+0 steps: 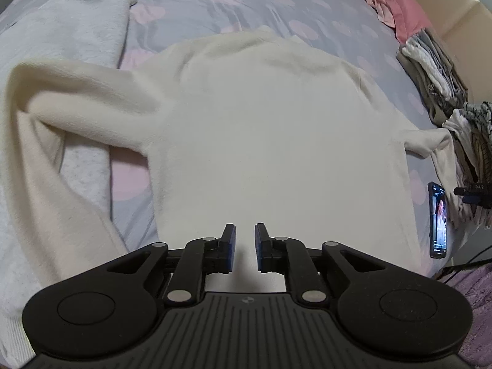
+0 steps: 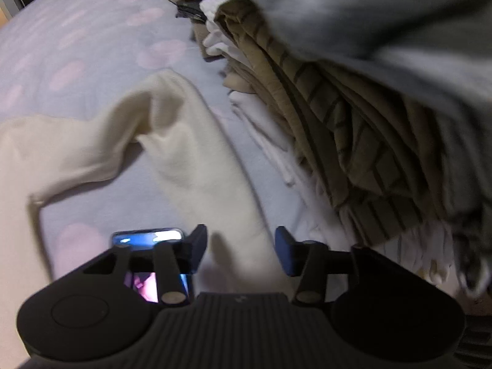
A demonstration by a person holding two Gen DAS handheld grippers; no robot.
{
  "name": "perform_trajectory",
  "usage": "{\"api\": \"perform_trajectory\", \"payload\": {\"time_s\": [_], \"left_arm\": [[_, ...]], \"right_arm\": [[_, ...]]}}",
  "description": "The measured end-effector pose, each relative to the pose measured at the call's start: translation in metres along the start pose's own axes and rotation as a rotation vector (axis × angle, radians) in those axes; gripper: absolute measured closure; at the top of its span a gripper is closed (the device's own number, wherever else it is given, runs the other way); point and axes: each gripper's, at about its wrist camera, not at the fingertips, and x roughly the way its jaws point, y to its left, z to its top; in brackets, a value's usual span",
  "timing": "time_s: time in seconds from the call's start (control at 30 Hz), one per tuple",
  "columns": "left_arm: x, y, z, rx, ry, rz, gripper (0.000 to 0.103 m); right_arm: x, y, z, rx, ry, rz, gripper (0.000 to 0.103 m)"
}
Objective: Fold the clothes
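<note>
The cream sweater lies flat on the bed, its body filling the middle of the left wrist view, neck toward 12 o'clock and hem toward 6. One sleeve trails off toward 9 o'clock and bends down toward 7. The other sleeve lies on the opposite side; in the right wrist view its long axis runs from 11 o'clock down to 6, ending right between the fingers of the right gripper.

That right gripper is released, its jaws standing apart over the sleeve end with nothing pinched. It is clearly the nearer hand for this sleeve, so the likely next move is to grasp the cuff and carry it across the body. The left gripper hovers over the hem, jaws nearly together but with a narrow gap, holding nothing.

A phone lies just beside the sleeve at 3 o'clock, and a stack of folded clothes sits beyond it.
</note>
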Motion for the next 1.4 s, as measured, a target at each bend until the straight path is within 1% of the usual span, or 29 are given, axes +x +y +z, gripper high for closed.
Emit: {"api": "perform_trajectory", "payload": {"time_s": [0.07, 0.17, 0.23, 0.27, 0.3, 0.33, 0.5, 0.6, 0.7, 0.8, 0.87, 0.93, 1.0, 1.1, 1.17, 1.23, 1.3, 1.4], "left_arm": [[0.003, -0.004, 0.002, 0.01, 0.0, 0.003, 0.09], [0.006, -0.009, 0.004, 0.025, -0.003, 0.009, 0.09], [0.007, -0.014, 0.005, 0.038, -0.006, 0.011, 0.09], [0.007, -0.016, 0.005, 0.044, -0.008, 0.012, 0.09], [0.006, -0.018, 0.005, 0.049, -0.01, 0.013, 0.09], [0.006, -0.02, 0.005, 0.054, -0.013, 0.015, 0.09], [0.009, -0.027, 0.007, 0.061, -0.011, 0.047, 0.09], [0.011, -0.032, 0.009, 0.068, -0.011, 0.064, 0.09], [0.011, -0.038, 0.012, 0.083, -0.023, 0.054, 0.09], [0.01, -0.045, 0.013, 0.106, -0.035, 0.053, 0.09], [0.009, -0.05, 0.014, 0.12, -0.042, 0.053, 0.09], [0.008, -0.055, 0.015, 0.132, -0.048, 0.048, 0.09], [0.006, -0.059, 0.016, 0.141, -0.057, 0.04, 0.09], [0.003, -0.062, 0.017, 0.149, -0.069, 0.032, 0.09], [0.002, -0.061, 0.019, 0.14, -0.072, 0.032, 0.09], [0.002, -0.059, 0.02, 0.13, -0.073, 0.034, 0.09], [0.002, -0.058, 0.02, 0.123, -0.073, 0.037, 0.09], [0.003, -0.057, 0.02, 0.123, -0.069, 0.042, 0.09]], "right_arm": [[0.009, 0.001, 0.004, -0.007, -0.003, -0.011, 0.05], [0.016, 0.006, 0.007, -0.037, -0.017, -0.011, 0.059], [0.018, 0.01, 0.007, -0.058, -0.02, -0.005, 0.085], [0.017, 0.012, 0.007, -0.065, -0.023, -0.008, 0.087], [0.015, 0.014, 0.006, -0.07, -0.026, -0.013, 0.093], [0.012, 0.016, 0.006, -0.074, -0.036, -0.019, 0.095], [-0.027, 0.038, 0.005, -0.109, -0.144, -0.025, 0.096], [-0.063, 0.062, 0.004, -0.161, -0.248, -0.004, 0.097], [-0.101, 0.096, 0.001, -0.267, -0.385, 0.007, 0.097], [-0.134, 0.136, -0.008, -0.391, -0.498, 0.039, 0.097], [-0.151, 0.156, -0.013, -0.451, -0.548, 0.075, 0.097], [-0.167, 0.174, -0.014, -0.501, -0.582, 0.136, 0.097], [-0.181, 0.191, -0.019, -0.544, -0.598, 0.211, 0.097], [-0.198, 0.215, -0.031, -0.625, -0.586, 0.331, 0.097], [-0.207, 0.232, -0.042, -0.684, -0.553, 0.414, 0.097], [-0.208, 0.253, -0.055, -0.744, -0.502, 0.482, 0.096], [-0.202, 0.275, -0.066, -0.801, -0.458, 0.52, 0.096], [-0.185, 0.301, -0.072, -0.862, -0.412, 0.523, 0.096]]}}
